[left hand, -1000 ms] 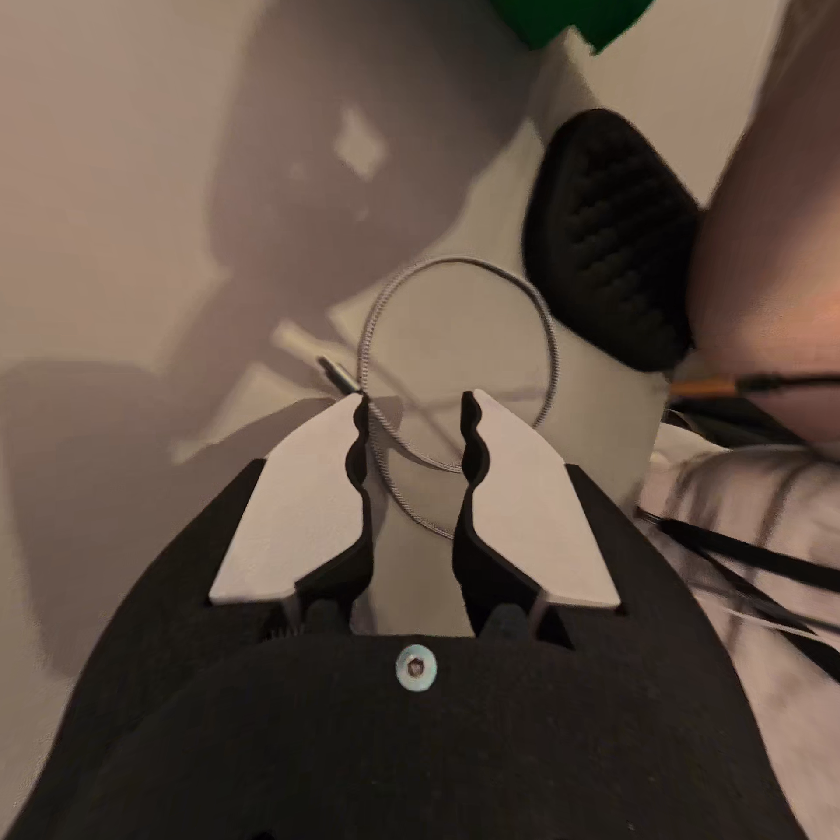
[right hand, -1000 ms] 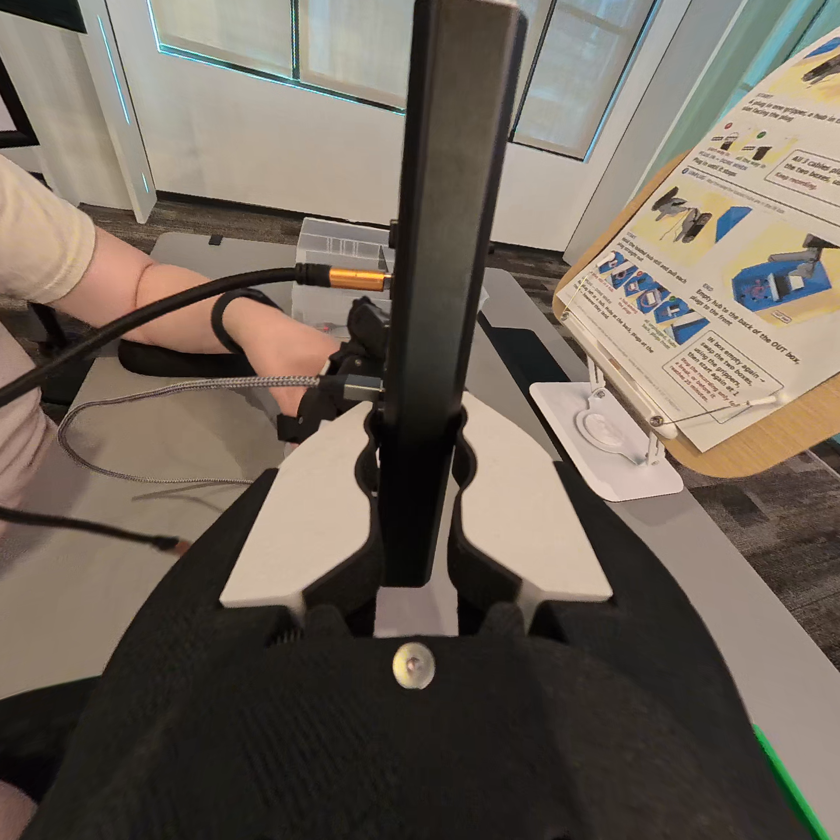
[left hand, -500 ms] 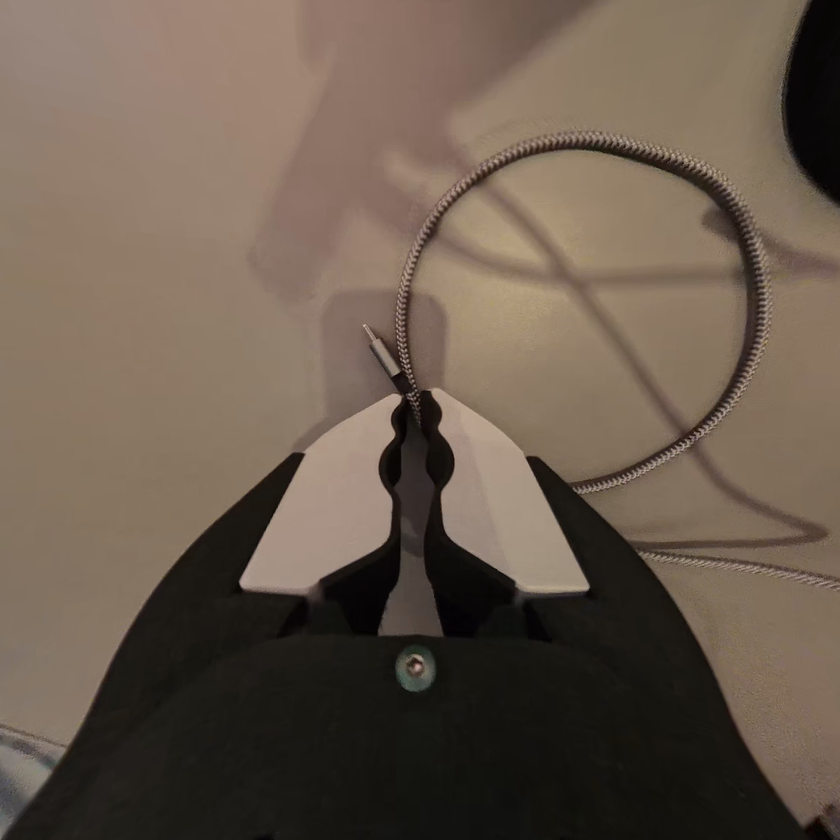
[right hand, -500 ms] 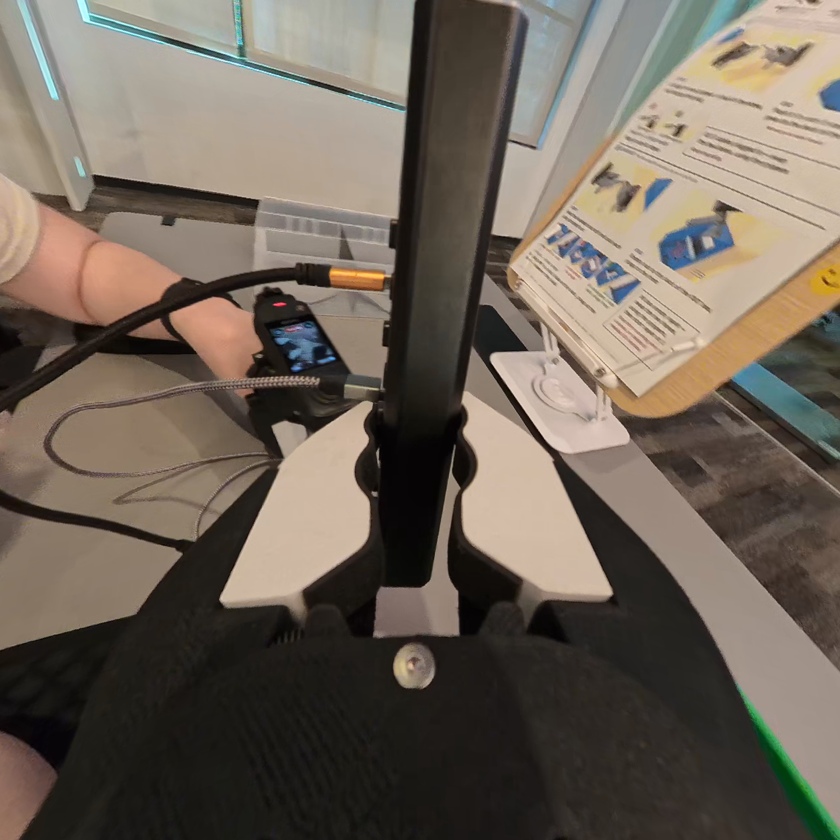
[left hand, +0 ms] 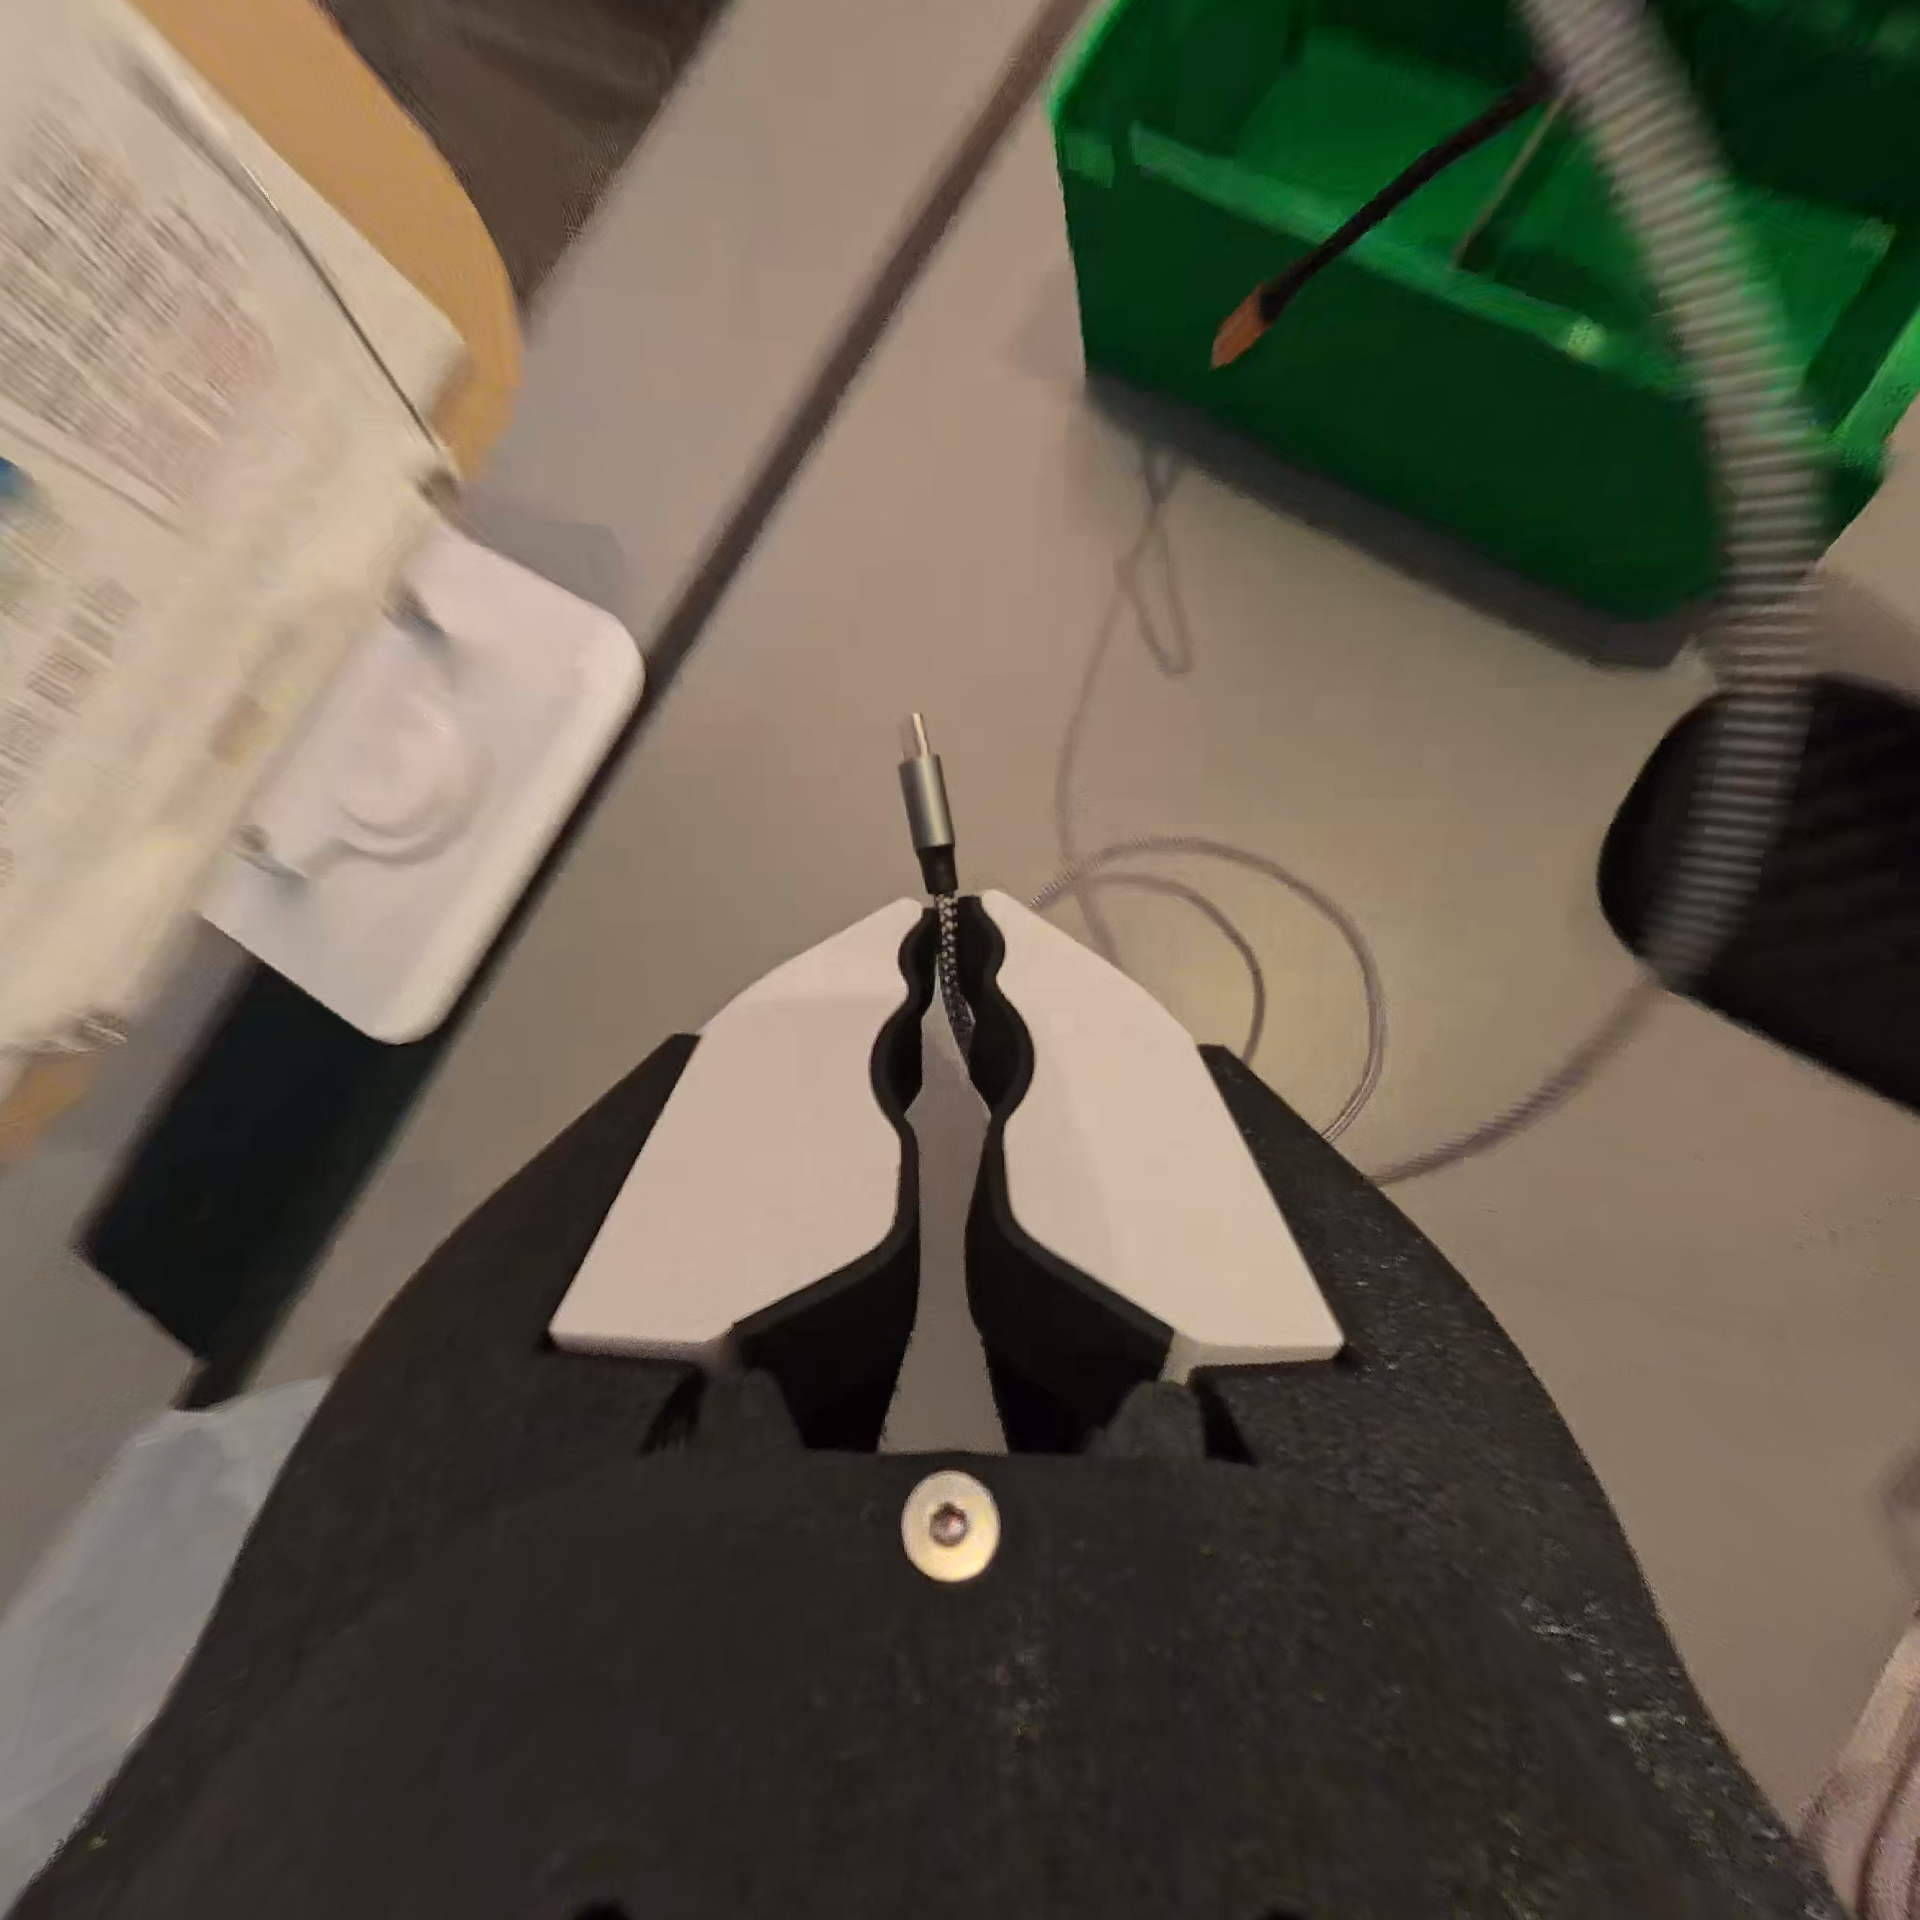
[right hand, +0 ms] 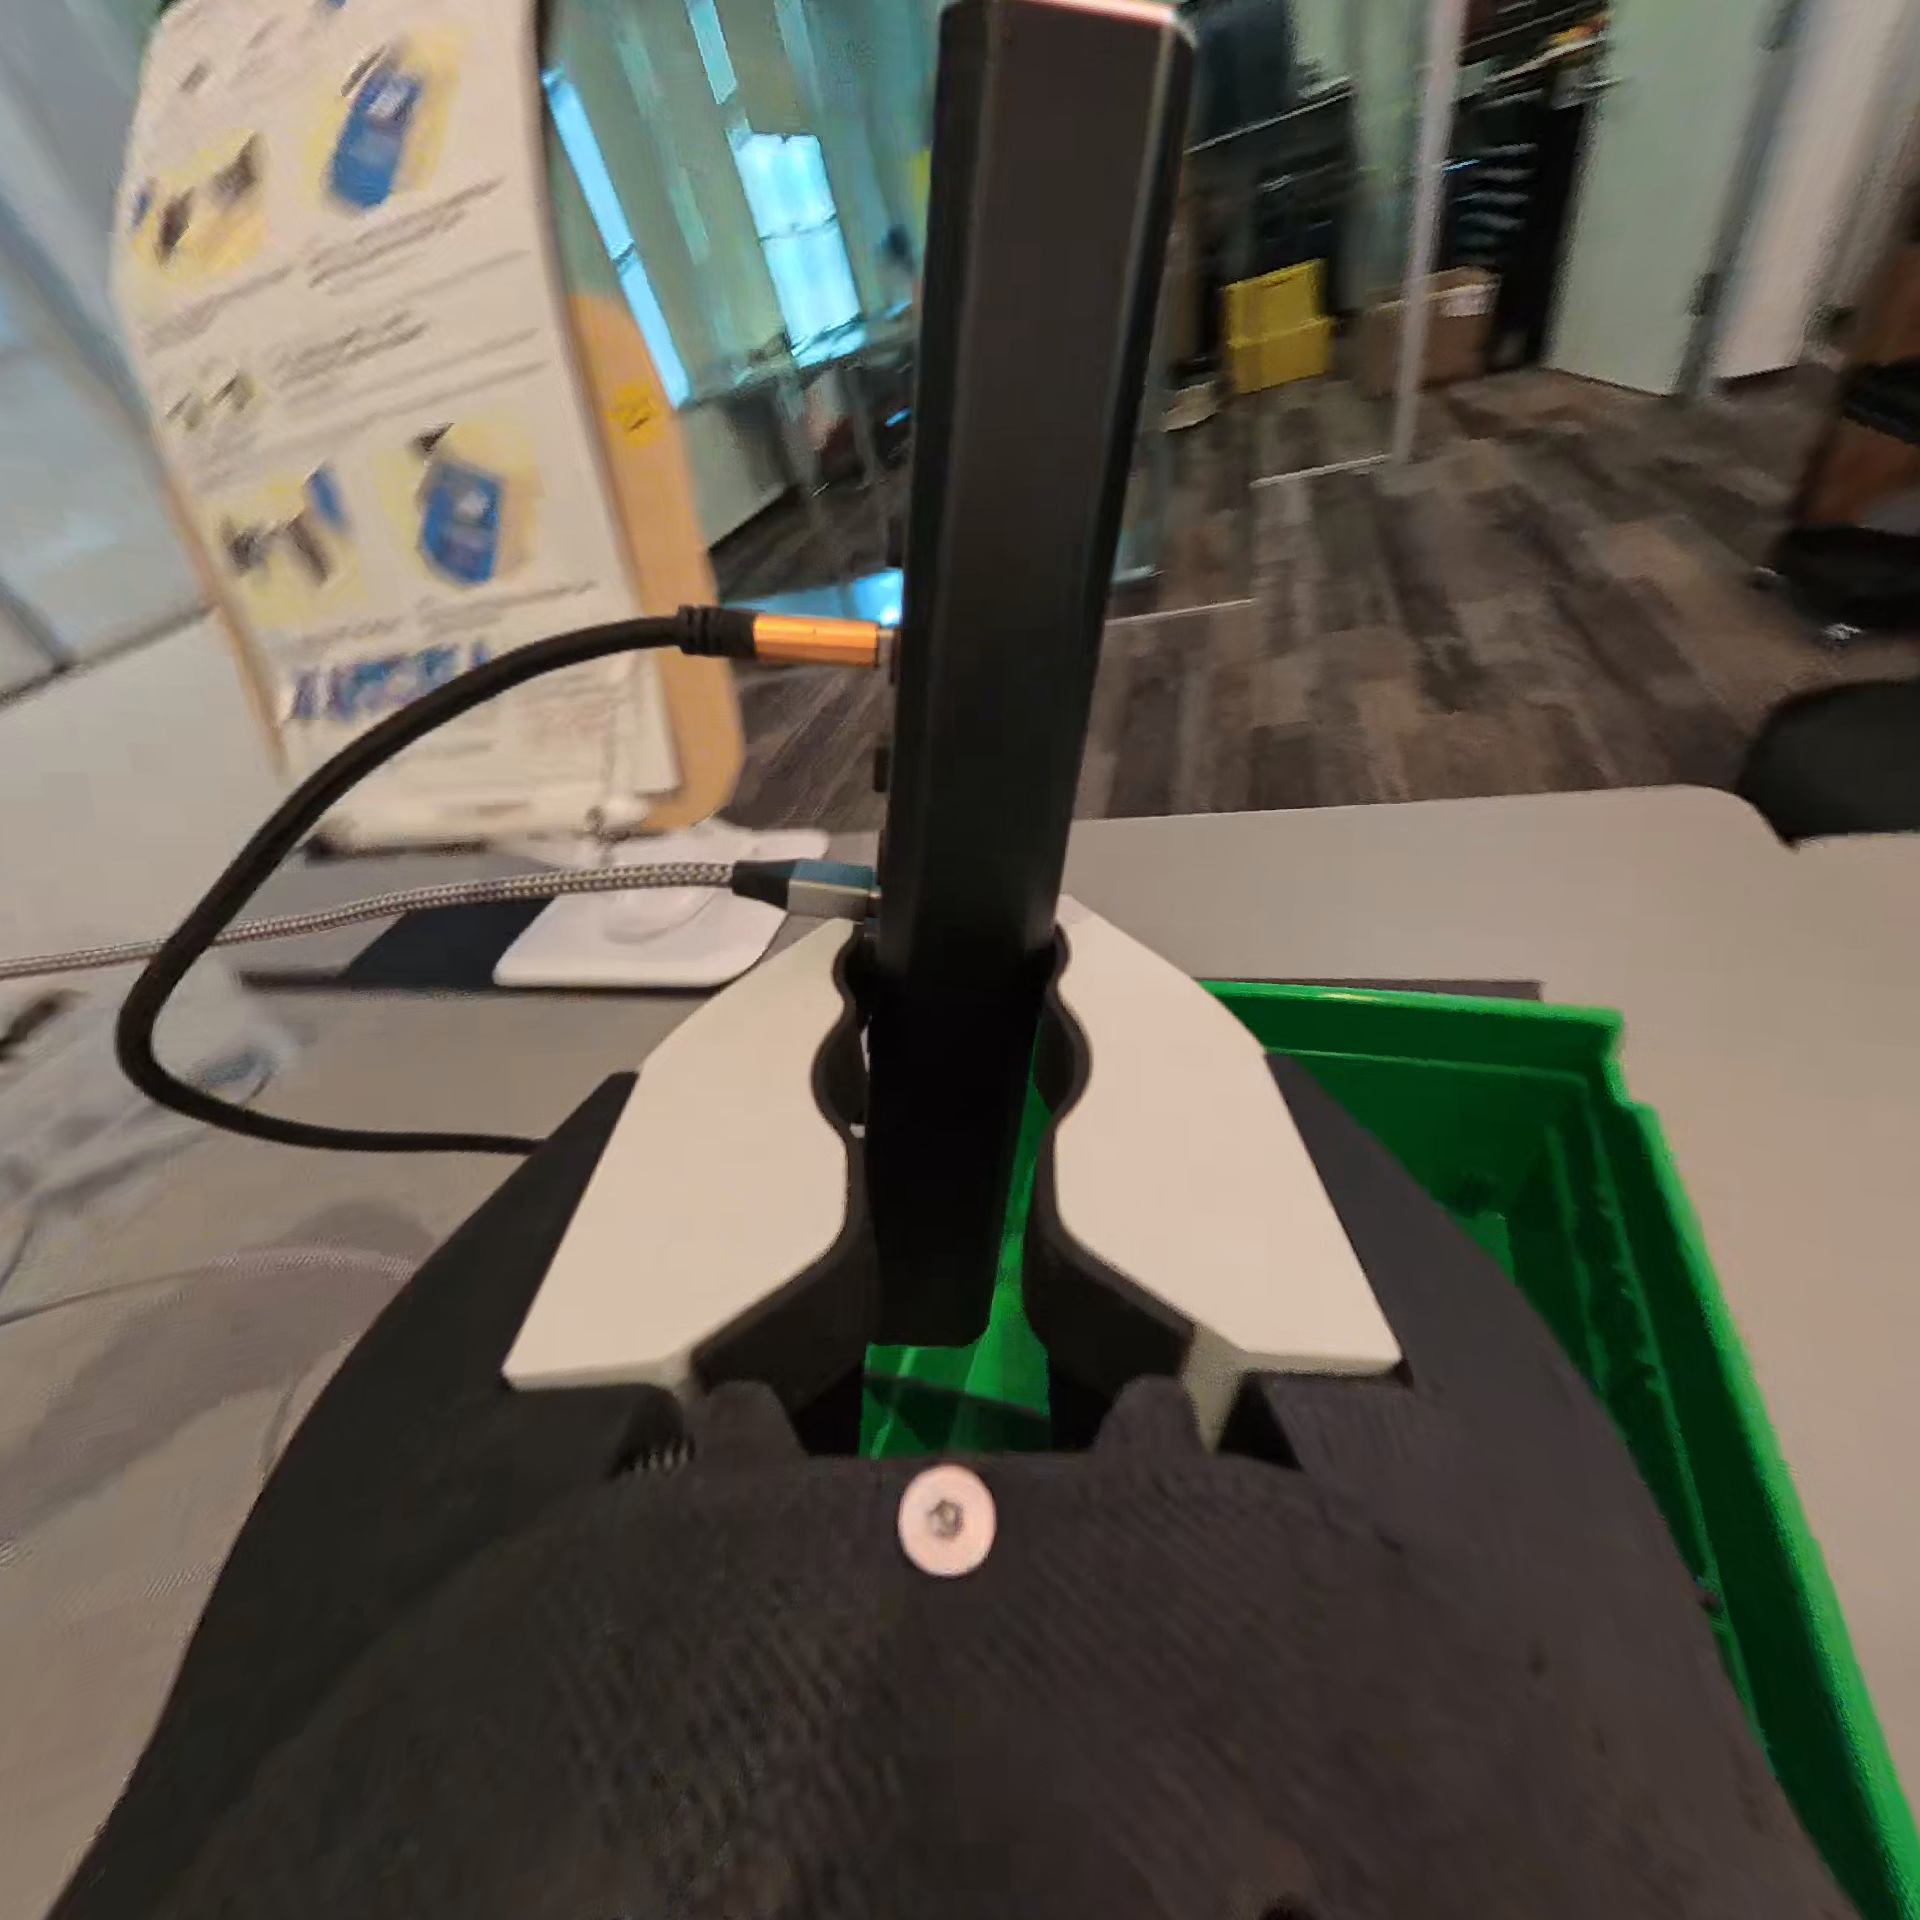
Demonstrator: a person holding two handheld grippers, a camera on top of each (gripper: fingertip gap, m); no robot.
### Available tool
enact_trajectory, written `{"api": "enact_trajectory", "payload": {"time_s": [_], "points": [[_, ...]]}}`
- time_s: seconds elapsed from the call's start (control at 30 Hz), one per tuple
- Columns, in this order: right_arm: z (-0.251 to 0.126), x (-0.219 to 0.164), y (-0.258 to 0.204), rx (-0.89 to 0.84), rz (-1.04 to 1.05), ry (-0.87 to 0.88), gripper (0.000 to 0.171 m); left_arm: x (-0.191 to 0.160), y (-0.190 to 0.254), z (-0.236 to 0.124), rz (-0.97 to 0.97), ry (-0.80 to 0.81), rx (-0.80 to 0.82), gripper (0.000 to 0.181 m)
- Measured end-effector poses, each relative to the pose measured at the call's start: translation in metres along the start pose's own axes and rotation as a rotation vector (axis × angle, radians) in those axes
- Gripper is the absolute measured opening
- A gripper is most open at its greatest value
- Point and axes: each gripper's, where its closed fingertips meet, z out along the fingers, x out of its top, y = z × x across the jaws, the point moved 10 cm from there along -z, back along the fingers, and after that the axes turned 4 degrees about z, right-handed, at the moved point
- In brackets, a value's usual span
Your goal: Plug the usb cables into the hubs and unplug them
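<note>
My left gripper point(left hand: 948, 906) is shut on a grey braided cable point(left hand: 958, 987) just behind its silver plug point(left hand: 925, 798), which sticks out past the fingertips above the table. My right gripper point(right hand: 956, 940) is shut on a black USB hub point(right hand: 1023, 499), held upright above a green bin point(right hand: 1538, 1164). Two cables are plugged into the hub's left side: a black cable with a gold plug point(right hand: 816, 639) higher up, and a grey braided cable with a grey plug point(right hand: 821, 888) just above my fingers.
In the left wrist view the green bin point(left hand: 1455, 343) holds a loose black cable with a copper tip point(left hand: 1242, 338). A white stand base point(left hand: 436, 800) carries an instruction sheet point(left hand: 125, 364) at the left. A black pad point(left hand: 1787, 883) lies at the right. Grey cable loops point(left hand: 1247, 935) lie on the table. My hands' fingertips stand some 30 centimeters from each other.
My left gripper closed on the grey cable, lifted it off the table and swung toward the green bin. My right gripper turned right with the hub, now over the green bin.
</note>
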Motion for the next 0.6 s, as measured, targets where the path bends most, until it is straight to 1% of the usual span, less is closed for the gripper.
{"api": "enact_trajectory", "payload": {"time_s": [0.03,0.1,0.17,0.23,0.3,0.37,0.43,0.53,0.6], "points": [[-0.001,-0.001,0.008,-0.061,0.032,0.033,0.030,0.020,-0.006,-0.014,0.019,0.040,0.009,0.003],[-0.004,-0.002,0.024,-0.214,0.051,0.080,0.029,0.063,-0.015,-0.039,0.054,0.094,0.027,0.003],[-0.006,-0.006,0.038,-0.319,0.052,0.094,0.029,0.106,-0.020,-0.059,0.101,0.122,0.042,0.003],[-0.005,-0.012,0.052,-0.405,-0.001,0.039,0.030,0.147,-0.024,-0.076,0.111,0.159,0.016,0.003],[-0.001,-0.020,0.063,-0.446,-0.088,-0.084,0.030,0.186,-0.027,-0.089,0.107,0.183,-0.013,0.003],[0.007,-0.028,0.069,-0.399,-0.161,-0.204,0.030,0.216,-0.028,-0.094,0.118,0.157,-0.001,0.003],[0.016,-0.036,0.073,-0.300,-0.230,-0.282,0.030,0.236,-0.025,-0.091,0.138,0.134,-0.014,0.003],[0.026,-0.040,0.082,-0.116,-0.326,-0.362,0.030,0.254,-0.025,-0.089,0.130,0.144,-0.031,0.003],[0.033,-0.037,0.090,0.007,-0.407,-0.477,0.030,0.263,-0.030,-0.091,0.100,0.167,-0.069,0.003]]}}
